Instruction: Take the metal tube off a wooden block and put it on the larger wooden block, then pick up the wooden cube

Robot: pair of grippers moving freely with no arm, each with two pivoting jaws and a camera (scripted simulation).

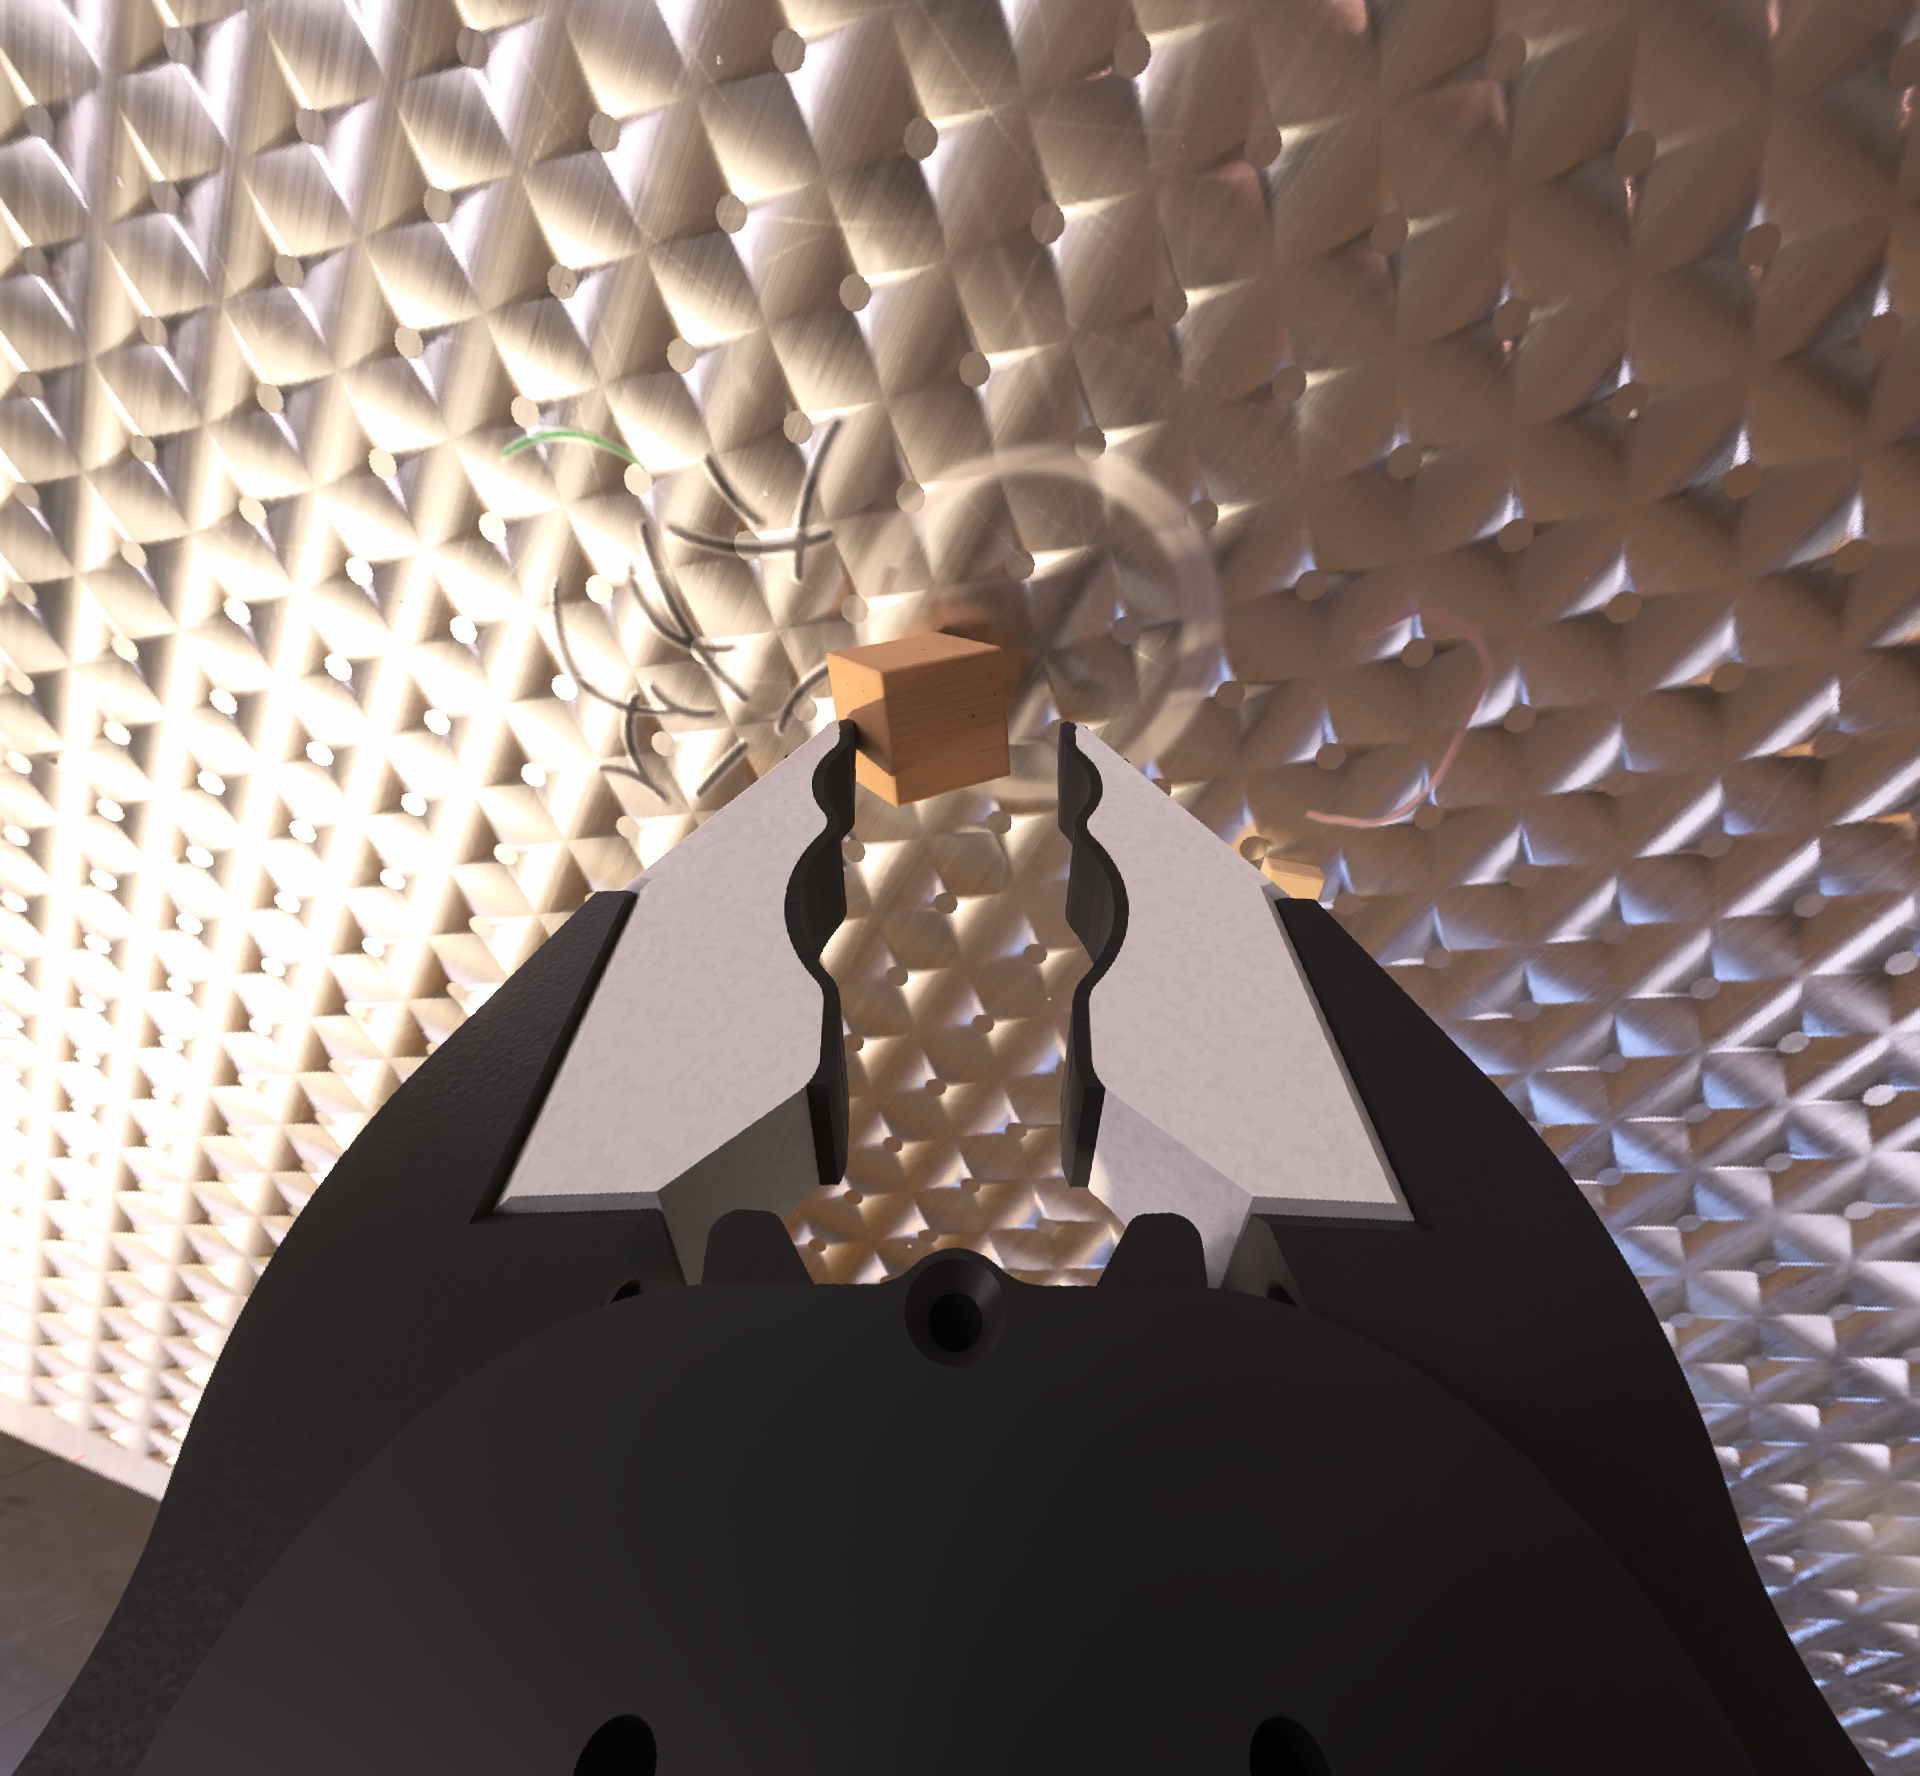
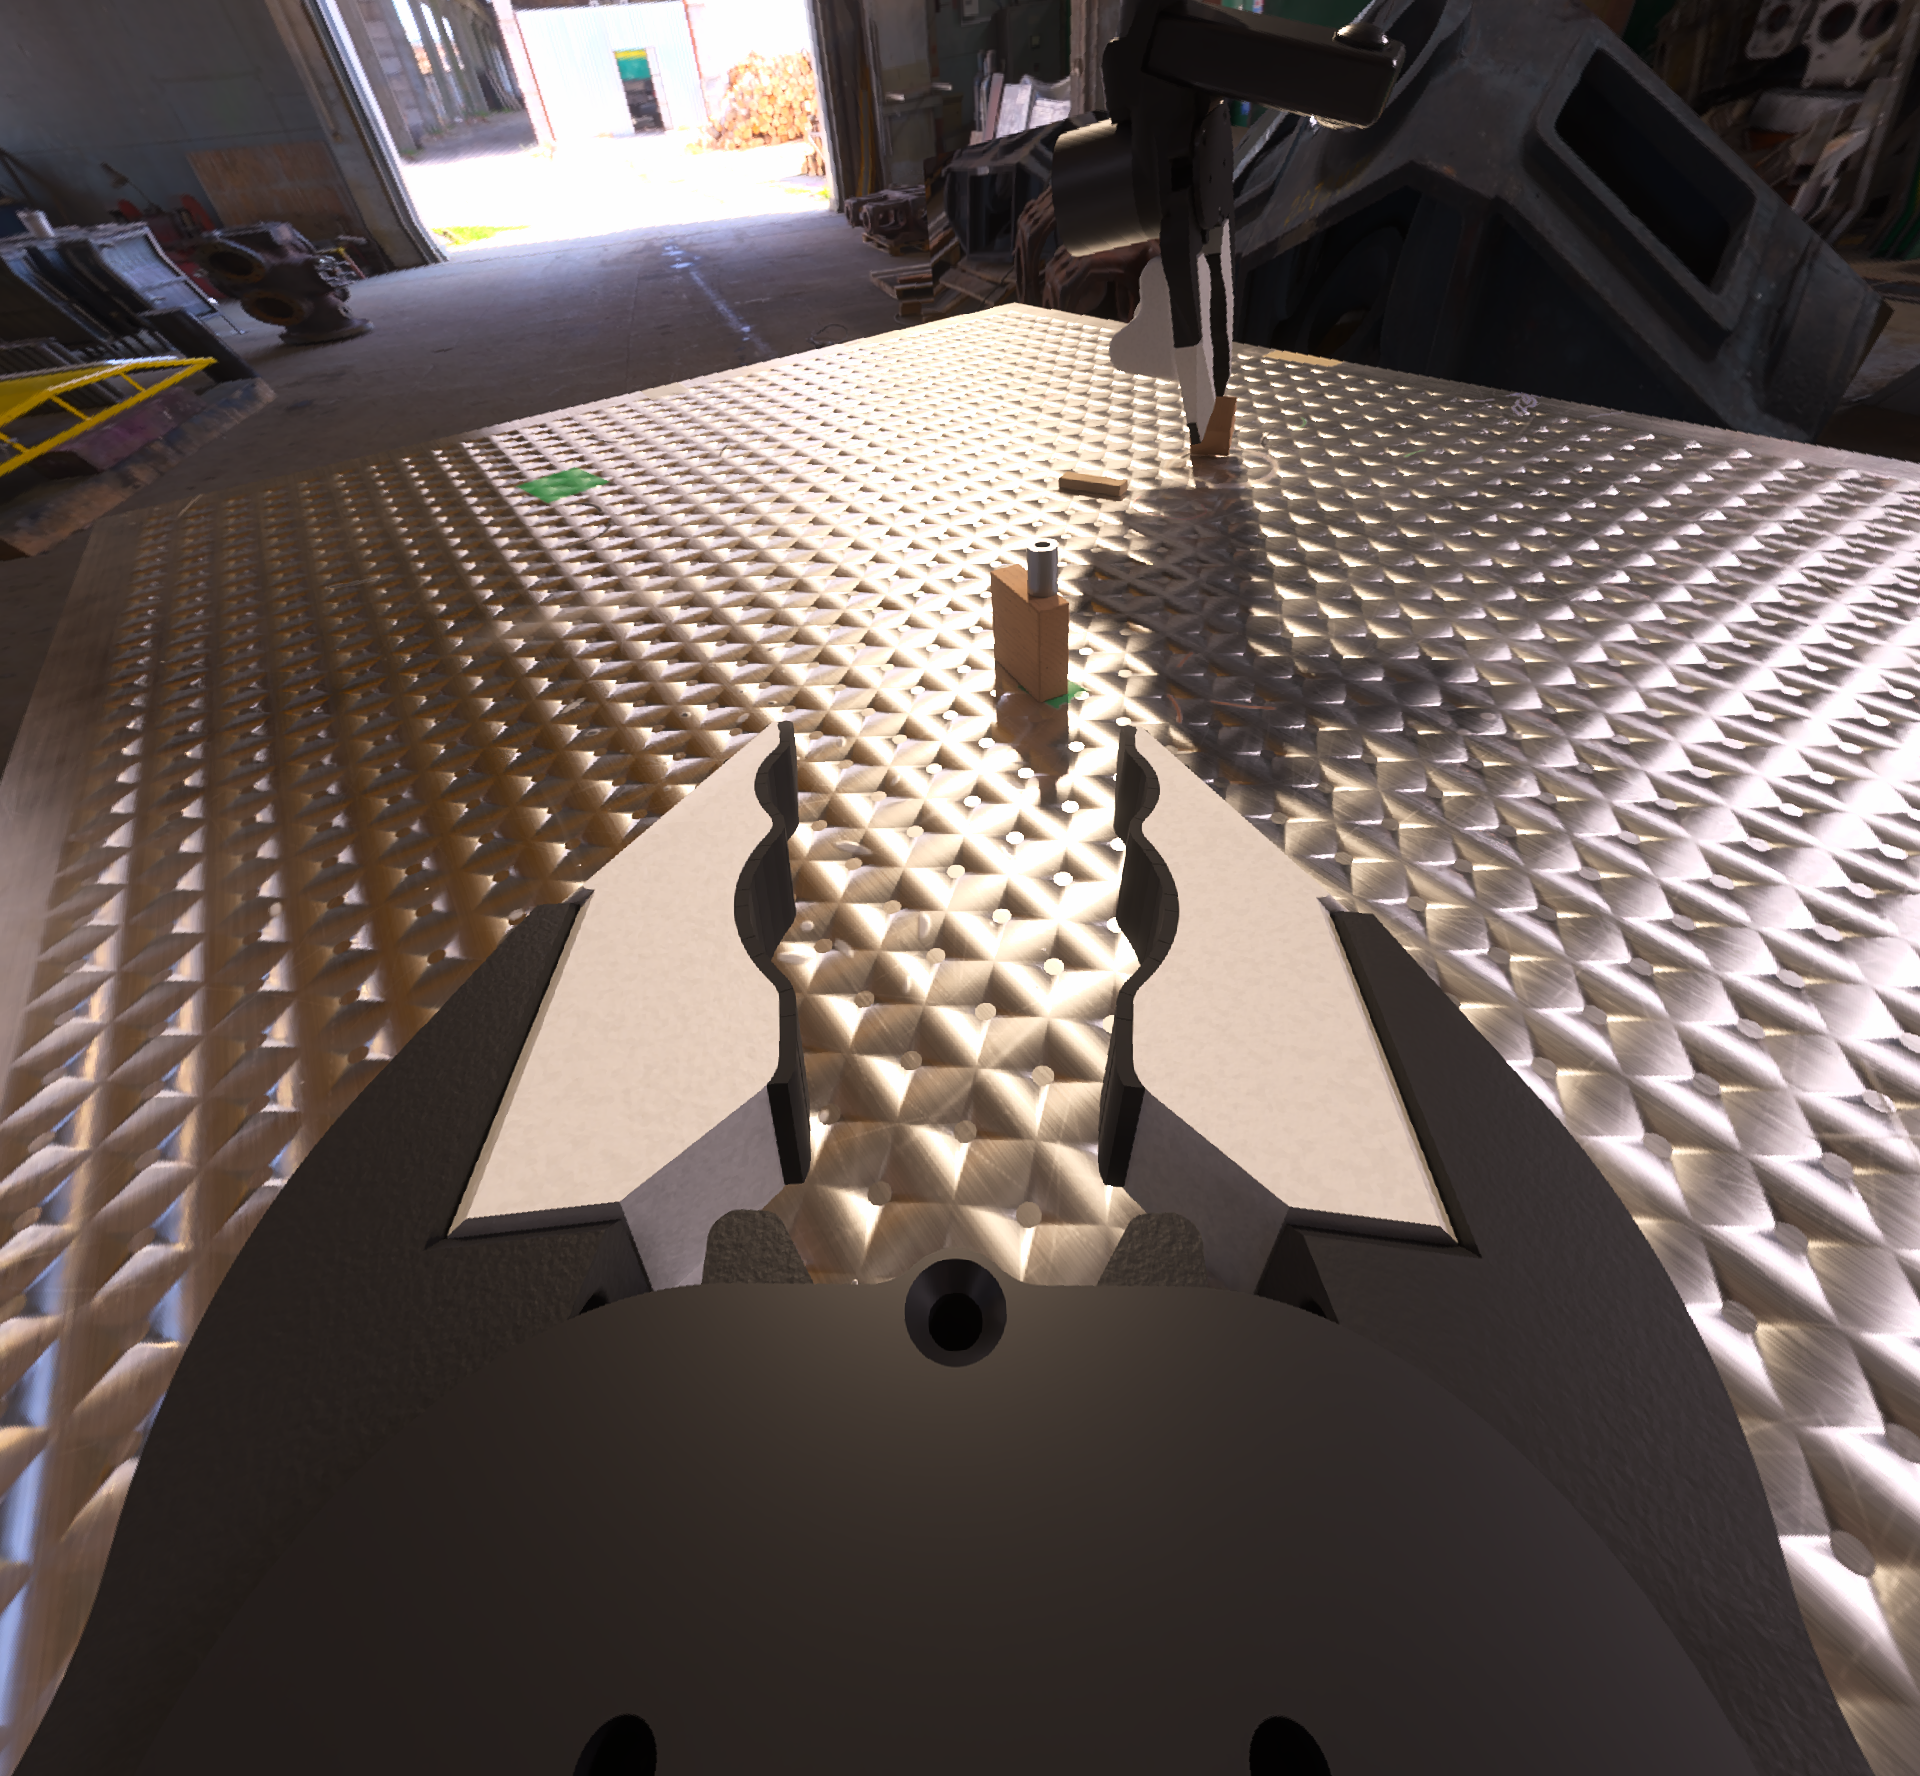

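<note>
In the left wrist view my left gripper (image 1: 954, 739) points down at the table with its jaws partway apart. The wooden cube (image 1: 925, 724) lies tilted at their tips. It touches the left fingertip (image 1: 844, 750), with a gap to the right one. In the right wrist view the left gripper (image 2: 1202, 430) stands far back over the tilted cube (image 2: 1218, 425). The metal tube (image 2: 1042, 571) stands upright on a tall wooden block (image 2: 1029, 640) mid-table. My right gripper (image 2: 956, 760) is open and empty, short of that block.
A small flat wooden block (image 2: 1091, 483) lies near the cube and shows partly behind my right finger in the left wrist view (image 1: 1288, 879). The table is a perforated metal plate (image 2: 416, 791) with a green patch (image 2: 561, 483) at far left. Heavy machinery stands beyond the far edge.
</note>
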